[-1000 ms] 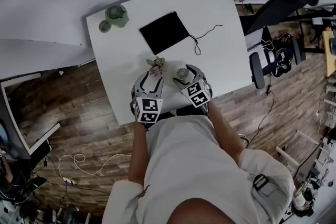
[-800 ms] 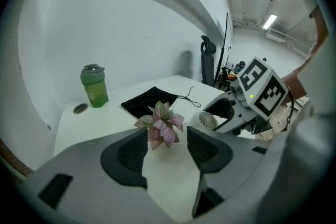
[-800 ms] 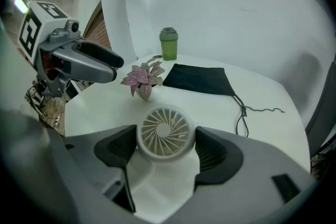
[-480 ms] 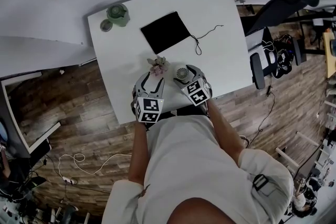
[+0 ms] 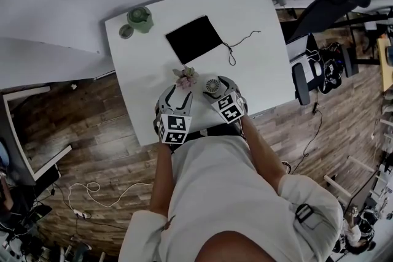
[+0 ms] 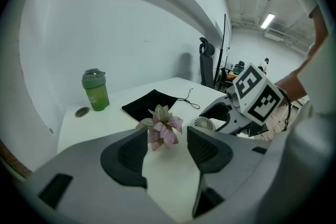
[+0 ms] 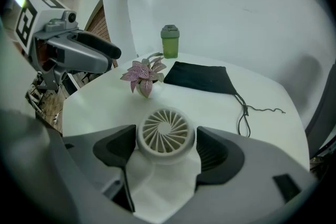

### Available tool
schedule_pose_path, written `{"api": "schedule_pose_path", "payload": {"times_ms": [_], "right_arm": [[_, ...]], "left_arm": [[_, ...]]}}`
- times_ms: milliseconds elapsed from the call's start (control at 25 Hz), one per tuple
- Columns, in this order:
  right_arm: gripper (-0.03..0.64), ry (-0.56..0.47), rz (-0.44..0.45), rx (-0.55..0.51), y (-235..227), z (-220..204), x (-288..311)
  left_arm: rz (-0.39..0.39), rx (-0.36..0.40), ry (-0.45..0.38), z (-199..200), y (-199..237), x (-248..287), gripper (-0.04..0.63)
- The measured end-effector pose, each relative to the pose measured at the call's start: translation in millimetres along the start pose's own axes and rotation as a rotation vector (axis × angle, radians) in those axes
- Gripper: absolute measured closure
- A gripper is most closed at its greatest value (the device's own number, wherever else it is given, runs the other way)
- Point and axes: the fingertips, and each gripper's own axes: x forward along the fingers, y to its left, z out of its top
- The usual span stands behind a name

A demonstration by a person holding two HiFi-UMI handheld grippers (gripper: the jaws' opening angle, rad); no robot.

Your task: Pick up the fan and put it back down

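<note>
The small round white fan [image 5: 212, 84] [image 7: 166, 131] stands on the white table [image 5: 258, 70], grille facing up. My right gripper [image 5: 217, 89] [image 7: 165, 148] straddles it, one jaw on each side. Its jaws are opening: the left pad lies close against the fan's rim and a thin gap shows at the right pad. My left gripper [image 5: 174, 94] [image 6: 167, 149] hovers open just left of it with nothing between its fingers. The fan [image 6: 203, 123] also shows in the left gripper view, under the right gripper's marker cube.
A little pink-leaved potted plant [image 5: 185, 76] [image 6: 163, 129] stands just beyond the left jaws. A black drawstring pouch [image 5: 193, 37] lies mid-table. At the far left corner stand a green bottle [image 5: 139, 18] and its lid [image 5: 124, 31]. An office chair [image 5: 331, 3] is at the right.
</note>
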Motion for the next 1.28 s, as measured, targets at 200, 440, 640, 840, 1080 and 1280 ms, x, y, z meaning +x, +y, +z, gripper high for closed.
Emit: {"api": "schedule_pose_path", "payload": {"times_ms": [200, 440, 640, 840, 1080, 1280], "right_arm": [[0.228, -0.02, -0.03, 0.01, -2, 2, -6], [0.243, -0.089, -0.111, 0.021, -11, 18, -32], [0.295, -0.24, -0.2, 0.015, -19, 54, -75], [0.325, -0.412, -0.279, 0.008, -21, 102, -127], [0.327, -0.547, -0.336, 0.004, -18, 145, -184], [0.338, -0.604, -0.358, 0.019, -12, 161, -218]], "left_arm": [[-0.004, 0.008, -0.023, 6, 1, -3, 0.364], [-0.008, 0.016, -0.07, 20, 5, -10, 0.365], [-0.006, 0.021, -0.133, 42, 8, -25, 0.365], [-0.002, 0.043, -0.252, 86, 15, -46, 0.365], [0.005, 0.079, -0.374, 134, 18, -77, 0.365], [-0.002, 0.1, -0.44, 158, 15, -98, 0.365]]}}
